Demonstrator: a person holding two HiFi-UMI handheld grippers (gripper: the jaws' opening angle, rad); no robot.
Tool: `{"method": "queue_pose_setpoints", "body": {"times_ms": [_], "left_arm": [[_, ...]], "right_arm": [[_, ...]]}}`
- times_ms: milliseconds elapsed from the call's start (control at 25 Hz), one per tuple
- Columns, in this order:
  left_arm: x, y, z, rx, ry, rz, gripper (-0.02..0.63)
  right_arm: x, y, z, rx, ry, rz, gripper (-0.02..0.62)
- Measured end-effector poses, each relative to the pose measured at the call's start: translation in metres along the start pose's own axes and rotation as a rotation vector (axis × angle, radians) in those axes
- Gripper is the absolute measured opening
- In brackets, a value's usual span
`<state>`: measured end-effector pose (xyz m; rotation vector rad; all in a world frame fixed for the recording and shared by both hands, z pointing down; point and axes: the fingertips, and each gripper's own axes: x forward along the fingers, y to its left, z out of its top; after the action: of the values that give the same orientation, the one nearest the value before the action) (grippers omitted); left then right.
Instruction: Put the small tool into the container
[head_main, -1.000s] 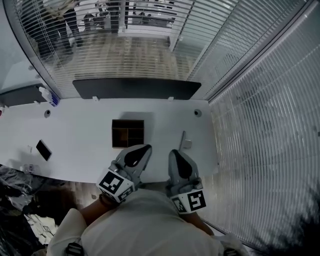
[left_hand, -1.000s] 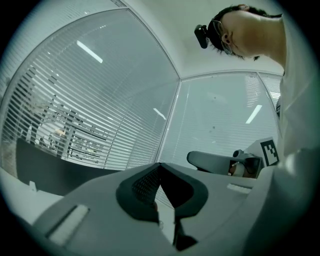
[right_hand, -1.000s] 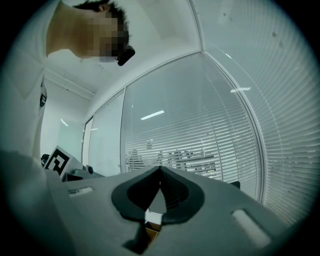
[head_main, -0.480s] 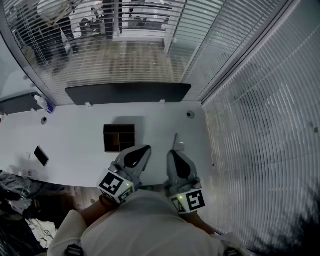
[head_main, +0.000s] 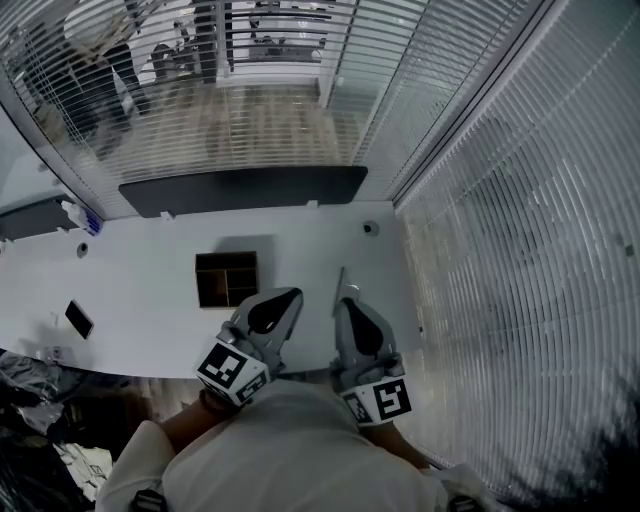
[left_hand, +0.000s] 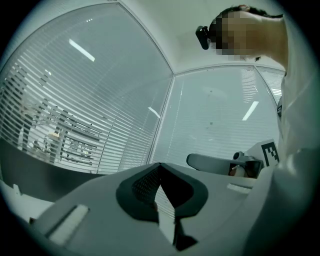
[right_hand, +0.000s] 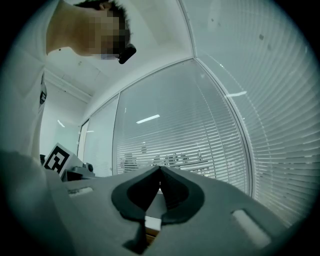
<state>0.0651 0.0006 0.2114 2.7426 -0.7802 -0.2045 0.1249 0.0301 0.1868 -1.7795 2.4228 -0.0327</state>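
Note:
In the head view a dark brown container (head_main: 226, 279) with several compartments sits on the white table (head_main: 150, 290). The small tool (head_main: 340, 282), a thin grey rod with a pale block at its near end, lies to the container's right. My left gripper (head_main: 290, 296) hovers over the table's near edge, just right of the container, jaws together and empty. The right gripper (head_main: 345, 303) is beside it, its tip close to the tool's near end, also shut on nothing. Both gripper views point upward at glass walls, and show the left gripper (left_hand: 160, 166) and the right gripper (right_hand: 160, 170) with tips touching.
A black phone (head_main: 78, 319) lies at the table's left. A long dark panel (head_main: 240, 187) runs along the far edge, with a blue-capped bottle (head_main: 78, 217) at its left. Blinded glass walls (head_main: 500, 250) close the right side. A person's torso fills the bottom.
The head camera has swung: the container, tool and table slid left in the view. Both grippers keep the same place in the view and stay shut.

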Motion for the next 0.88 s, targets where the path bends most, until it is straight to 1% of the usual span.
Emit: {"method": "queue_pose_setpoints", "body": {"times_ms": [200, 400, 520, 640, 880], "left_arm": [[0.004, -0.001, 0.001, -0.002, 0.013, 0.008, 0.003], [0.005, 0.001, -0.016, 0.005, 0.037, 0.013, 0.003], [0.009, -0.001, -0.016, 0.009, 0.048, 0.017, 0.003], [0.012, -0.004, -0.012, 0.001, 0.053, 0.016, 0.003], [0.031, 0.005, -0.027, -0.026, 0.075, 0.022, 0.003]], "right_arm": [[0.001, -0.004, -0.002, 0.013, 0.003, 0.003, 0.000], [-0.002, -0.014, -0.016, 0.020, 0.005, -0.004, 0.000], [-0.004, -0.019, -0.014, 0.015, 0.012, -0.005, 0.000], [-0.005, -0.021, -0.010, 0.003, 0.027, 0.000, 0.000], [-0.002, -0.033, -0.024, 0.002, 0.070, 0.014, 0.000]]}}
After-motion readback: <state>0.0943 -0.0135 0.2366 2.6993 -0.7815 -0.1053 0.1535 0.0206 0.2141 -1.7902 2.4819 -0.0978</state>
